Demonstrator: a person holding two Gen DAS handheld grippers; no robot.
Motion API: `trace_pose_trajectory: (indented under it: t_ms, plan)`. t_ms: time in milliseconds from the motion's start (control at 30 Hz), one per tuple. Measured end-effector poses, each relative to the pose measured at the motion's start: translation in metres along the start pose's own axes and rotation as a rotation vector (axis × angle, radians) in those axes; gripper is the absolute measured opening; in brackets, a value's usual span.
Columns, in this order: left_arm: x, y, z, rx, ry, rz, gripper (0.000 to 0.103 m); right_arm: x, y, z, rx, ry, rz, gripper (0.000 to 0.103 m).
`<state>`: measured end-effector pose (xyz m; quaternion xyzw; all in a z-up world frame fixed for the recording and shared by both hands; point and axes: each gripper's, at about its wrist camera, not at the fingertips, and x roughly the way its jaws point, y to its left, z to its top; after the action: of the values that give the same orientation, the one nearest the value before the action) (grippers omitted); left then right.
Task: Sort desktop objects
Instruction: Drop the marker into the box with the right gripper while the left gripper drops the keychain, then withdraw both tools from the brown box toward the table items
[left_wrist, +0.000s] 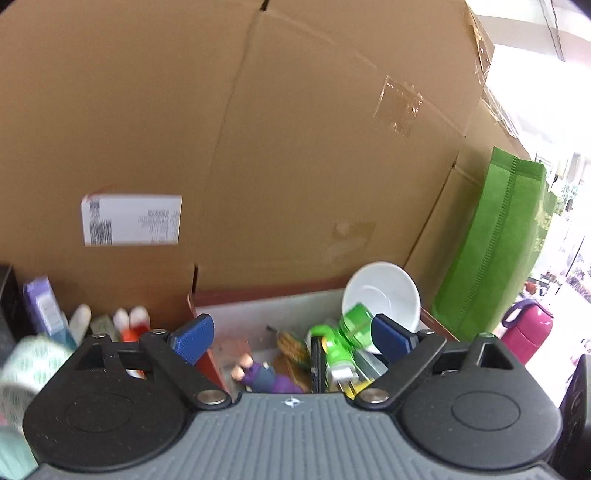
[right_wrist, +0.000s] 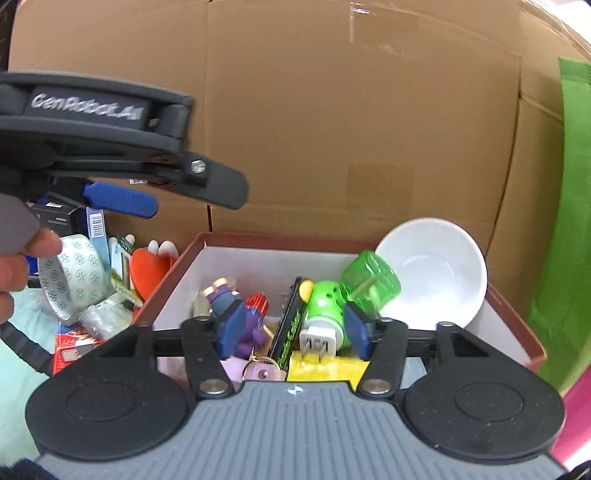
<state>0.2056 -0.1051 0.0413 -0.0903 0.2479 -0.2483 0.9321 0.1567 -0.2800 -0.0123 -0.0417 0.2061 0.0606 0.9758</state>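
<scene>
In the red-rimmed box (right_wrist: 258, 240) before the cardboard wall, several things already lie sorted: a white bowl (right_wrist: 436, 266) leaning in the far right corner, a green plug-in device (right_wrist: 325, 306) with a clear green cap, a purple toy figure (right_wrist: 236, 314), a black strip standing on edge, a yellow block (right_wrist: 325, 365) and a pink key tag (right_wrist: 262, 373). The right gripper (right_wrist: 291, 328) hangs over this pile with its blue pads apart, touching nothing and holding nothing. The left gripper (left_wrist: 295, 336) likewise stands wide open and empty above the box's near left edge. Judging by this, a good part of the sorting is done. Left of the box, though, clutter waits: a roll of patterned tape (right_wrist: 74, 280), an orange piece (right_wrist: 151, 273), small bottles (left_wrist: 129, 317) and cartons. Those appear to be what remains.
</scene>
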Motion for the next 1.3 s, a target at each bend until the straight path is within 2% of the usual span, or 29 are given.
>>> trace_pose_trajectory:
  t_ms: [67, 200, 267, 600, 733, 967, 1300]
  plan:
    - [-0.004, 0.001, -0.006, -0.01, 0.006, -0.005, 0.095, -0.008, 0.004, -0.005, -0.003, -0.015, -0.008, 0.08]
    - [-0.01, 0.0, -0.016, -0.01, 0.015, 0.016, 0.095, -0.02, 0.014, -0.009, -0.035, -0.018, -0.009, 0.083]
    - [-0.011, -0.002, -0.02, -0.016, 0.023, 0.028, 0.095, -0.021, 0.015, -0.007, -0.046, -0.015, -0.016, 0.088]
    - [-0.045, -0.005, -0.035, -0.021, 0.039, 0.091, 0.095, -0.045, 0.035, -0.003, -0.084, -0.019, -0.009, 0.088]
    - [-0.057, -0.008, -0.04, 0.007, 0.042, 0.136, 0.095, -0.058, 0.047, -0.004, -0.098, -0.026, 0.0, 0.088]
    - [-0.087, -0.008, -0.049, 0.026, 0.033, 0.146, 0.095, -0.081, 0.065, -0.006, -0.099, -0.013, 0.019, 0.088]
    - [-0.157, 0.016, -0.085, -0.018, -0.006, 0.161, 0.095, -0.132, 0.114, -0.019, -0.115, 0.004, 0.156, 0.089]
